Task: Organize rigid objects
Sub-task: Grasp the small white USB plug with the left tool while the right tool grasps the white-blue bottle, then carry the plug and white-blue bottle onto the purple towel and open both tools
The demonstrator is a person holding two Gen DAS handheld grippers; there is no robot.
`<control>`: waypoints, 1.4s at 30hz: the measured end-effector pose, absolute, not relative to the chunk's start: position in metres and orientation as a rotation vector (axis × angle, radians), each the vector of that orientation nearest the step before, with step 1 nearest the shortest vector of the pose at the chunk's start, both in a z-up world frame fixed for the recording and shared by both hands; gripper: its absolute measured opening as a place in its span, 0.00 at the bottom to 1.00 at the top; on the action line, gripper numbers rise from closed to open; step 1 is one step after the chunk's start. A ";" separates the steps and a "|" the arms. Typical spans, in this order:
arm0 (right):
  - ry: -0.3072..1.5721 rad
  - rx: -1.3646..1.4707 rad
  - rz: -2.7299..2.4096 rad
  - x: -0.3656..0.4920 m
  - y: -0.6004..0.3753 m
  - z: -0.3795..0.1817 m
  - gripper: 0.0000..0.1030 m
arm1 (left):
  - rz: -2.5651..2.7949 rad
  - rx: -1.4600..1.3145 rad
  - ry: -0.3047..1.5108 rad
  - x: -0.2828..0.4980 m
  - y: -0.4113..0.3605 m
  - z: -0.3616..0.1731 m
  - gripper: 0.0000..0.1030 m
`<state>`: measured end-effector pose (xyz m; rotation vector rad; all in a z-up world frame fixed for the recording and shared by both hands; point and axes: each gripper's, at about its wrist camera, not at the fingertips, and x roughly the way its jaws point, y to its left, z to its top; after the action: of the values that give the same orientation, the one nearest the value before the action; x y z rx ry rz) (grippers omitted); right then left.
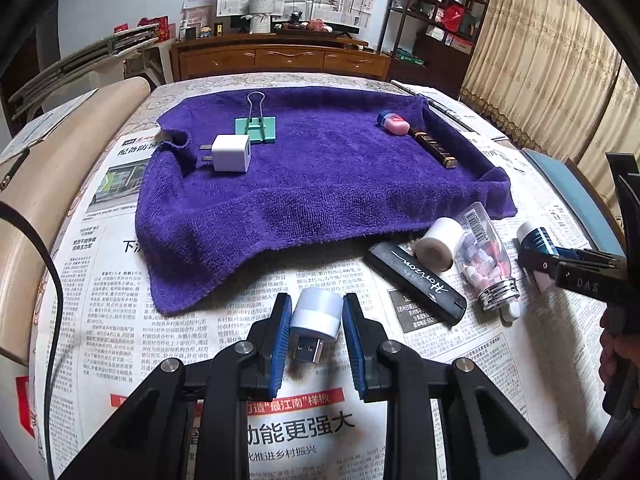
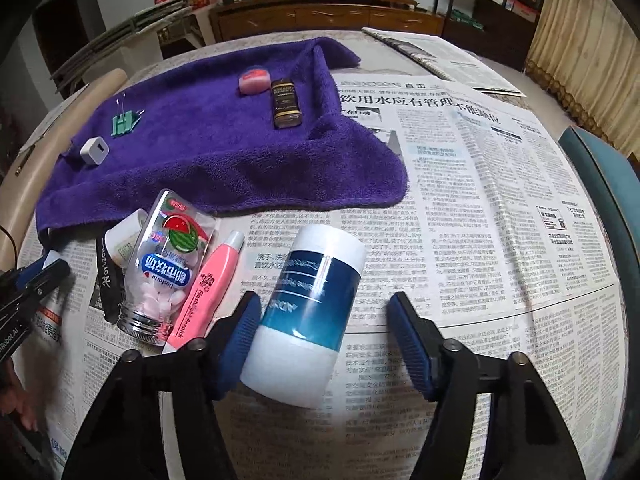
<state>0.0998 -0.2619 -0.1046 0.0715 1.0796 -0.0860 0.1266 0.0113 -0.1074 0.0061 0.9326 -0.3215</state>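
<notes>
We see a white USB night-light (image 1: 316, 318) clamped plug-down — a blue-and-white jar (image 2: 308, 312) lying tilted on newspaper, possibly touching one pad only.

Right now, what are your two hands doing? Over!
Left gripper shut on USB light. Right gripper open around blue-white bottle. Pink highlighter close beside it.

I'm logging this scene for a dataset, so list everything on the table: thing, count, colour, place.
towel: 1, purple, on newspaper
binder clip: 1, green, on towel
charger plug: 1, white, on towel
eraser: 1, pink, on towel
dark tube: 1, brown-black, on towel
black case: 1, on newspaper
candy bottle: 1, clear, on newspaper
highlighter: 1, pink, beside bottle
USB light: 1, white, in left gripper
blue-white bottle: 1, between right gripper pads
</notes>
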 end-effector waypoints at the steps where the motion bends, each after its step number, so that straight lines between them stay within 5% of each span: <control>1: 1.076 0.079 -0.087 0.101 -0.266 -0.104 0.49 | -0.320 0.002 0.934 0.126 0.012 -0.107 0.24; 3: 1.073 0.082 -0.084 0.102 -0.271 -0.103 0.39 | -0.322 -0.001 0.938 0.126 0.012 -0.107 0.24; 7: 1.073 0.095 -0.049 0.103 -0.273 -0.104 0.37 | -0.317 -0.012 0.934 0.125 0.017 -0.102 0.24; 30: 0.993 0.176 0.055 0.097 -0.280 -0.062 0.35 | -0.309 -0.056 0.890 0.142 0.034 -0.062 0.24; 42: 0.952 0.104 0.126 0.160 -0.252 -0.035 0.35 | -0.300 -0.059 0.893 0.195 0.044 -0.053 0.24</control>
<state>0.1602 -0.2523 -0.0347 0.1038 0.9522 0.1265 0.1953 0.0436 -0.0532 -0.0592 0.8925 -0.3004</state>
